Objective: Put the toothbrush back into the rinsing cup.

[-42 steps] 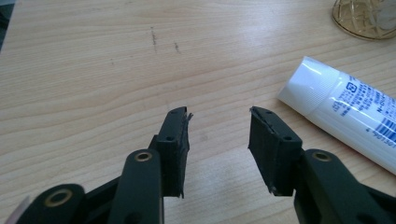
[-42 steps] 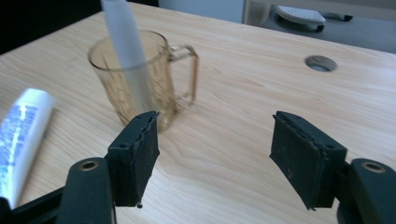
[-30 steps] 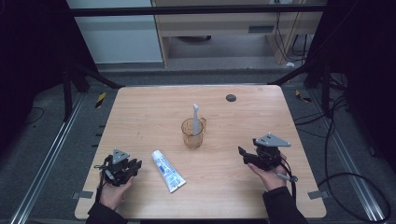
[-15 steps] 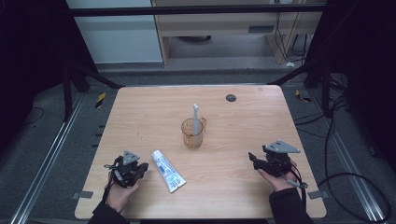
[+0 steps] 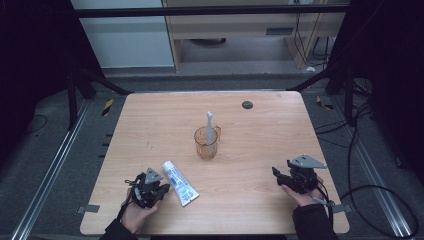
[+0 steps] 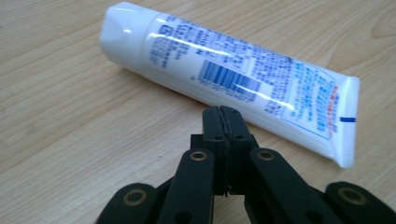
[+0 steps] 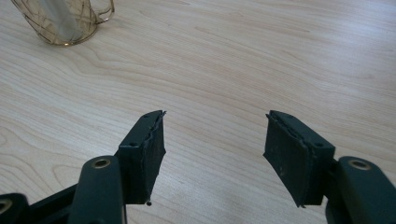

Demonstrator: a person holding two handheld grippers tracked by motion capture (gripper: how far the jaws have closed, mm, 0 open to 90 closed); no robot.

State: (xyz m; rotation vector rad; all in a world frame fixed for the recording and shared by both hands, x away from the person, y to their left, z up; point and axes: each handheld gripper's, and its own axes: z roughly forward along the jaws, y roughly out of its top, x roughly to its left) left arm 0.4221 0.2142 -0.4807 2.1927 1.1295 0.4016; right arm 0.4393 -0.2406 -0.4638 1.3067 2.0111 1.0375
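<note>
Left tool [image 5: 159,189] sits low at the near-left of the worktop [image 5: 260,125], jaws pressed fully together with nothing between them; they have just been closing. In the left gripper view the closed tips [image 6: 223,122] sit just short of the toothpaste tube [image 6: 233,77], no contact that I can make out.

Toothpaste tube [image 5: 180,182] lies flat on the worktop just to the right of the left tool, white with blue print, cap end pointing away towards the cup, crimped end nearest the person.

Right tool [image 5: 281,176] is at the near-right of the worktop, well apart from tube and cup. Jaws stand wide, nothing between them but bare wood in the right gripper view [image 7: 212,154]. Grey three-cornered plate on top of it.

Container: clear amber cup with handle [image 5: 206,142], upright mid-worktop. One thing in it, a white toothbrush [image 5: 210,125] standing nearly upright, its top sticking out above the rim. Cup base and handle also show at top left of the right gripper view [image 7: 65,21].

Small dark round disc [image 5: 247,104] on the far side of the worktop, beyond the cup.
</note>
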